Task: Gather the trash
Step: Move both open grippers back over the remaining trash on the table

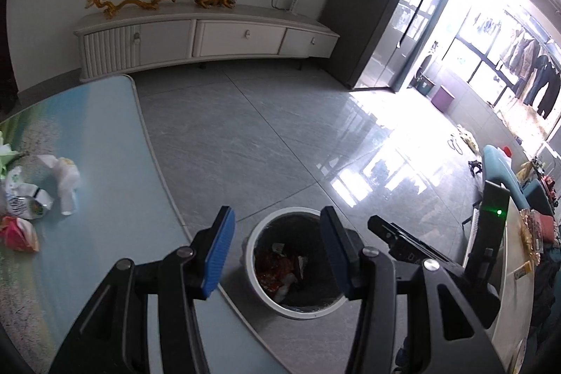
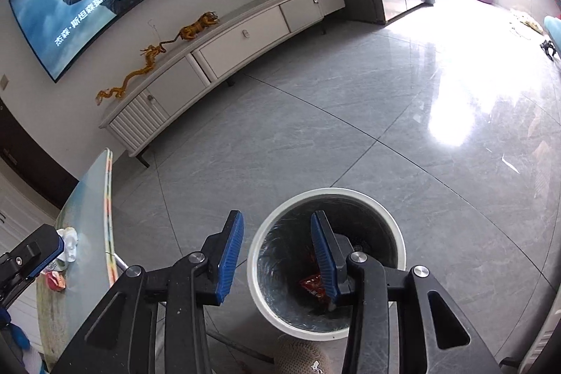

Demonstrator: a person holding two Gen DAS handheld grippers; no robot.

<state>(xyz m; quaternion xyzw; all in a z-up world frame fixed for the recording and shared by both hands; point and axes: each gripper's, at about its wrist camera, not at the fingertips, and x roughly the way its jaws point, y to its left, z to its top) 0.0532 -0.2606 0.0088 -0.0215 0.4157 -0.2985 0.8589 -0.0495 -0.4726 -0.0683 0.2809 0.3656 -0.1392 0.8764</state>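
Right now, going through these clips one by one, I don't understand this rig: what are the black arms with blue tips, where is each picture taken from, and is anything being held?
There is no robot. A person holds a two-finger gripper in each hand, and each carries a fisheye camera looking along its fingers.

The left-wrist view shows the left gripper; the black piece at its right edge is the right gripper. The right-wrist view shows the right gripper.

Both hang above a white trash bin on the floor, which already contains red wrappers. Both pairs of blue pads stand apart with nothing between them, so nothing is held.

On the table at the left, crumpled white wrappers and a pink scrap remain.
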